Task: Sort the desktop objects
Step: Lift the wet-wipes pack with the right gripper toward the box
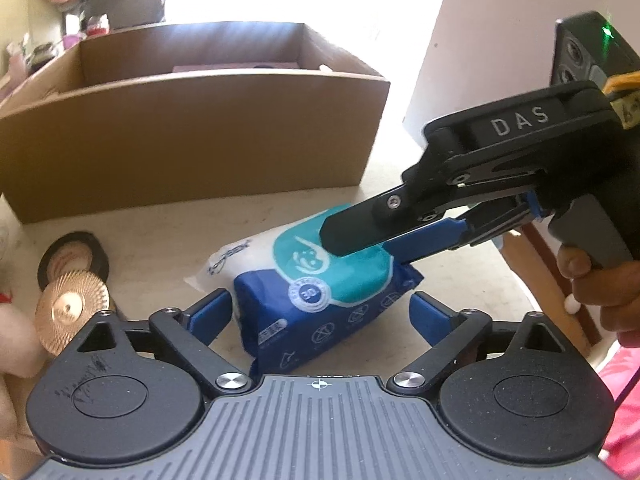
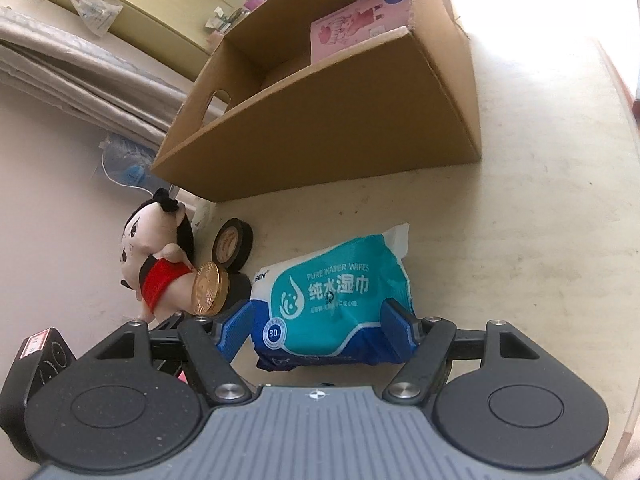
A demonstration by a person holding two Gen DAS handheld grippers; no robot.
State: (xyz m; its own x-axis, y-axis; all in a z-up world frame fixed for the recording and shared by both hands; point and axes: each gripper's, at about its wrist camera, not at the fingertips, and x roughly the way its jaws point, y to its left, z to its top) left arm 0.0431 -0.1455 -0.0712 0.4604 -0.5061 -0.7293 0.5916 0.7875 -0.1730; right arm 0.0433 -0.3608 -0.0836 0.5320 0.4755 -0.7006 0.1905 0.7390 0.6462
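Right gripper (image 2: 318,322) sits astride the wet-wipes pack (image 2: 334,300), jaws partway apart, one blue pad by each side of it; can't tell if they're actually pressing, looks more like bracketing than gripping. Left gripper (image 1: 320,310) is spread wide around the same pack from the other direction, pads clear of the wrapper w/ gaps showing, so it holds nothing. Pack lies flat on the desk (image 2: 540,240), just in front of the cardboard box (image 2: 320,136), which already has a pink card inside. Risks as I see it: both tools crowd one soft pack, so fingers could knock each other on closing; the wrapper is slick and squashy, so a pinch near one end may let it sag or slide out on the lift. Gold disc (image 2: 208,288), tape roll (image 2: 232,246) and plush doll (image 2: 156,252) sit close by on that side, easy to nudge.
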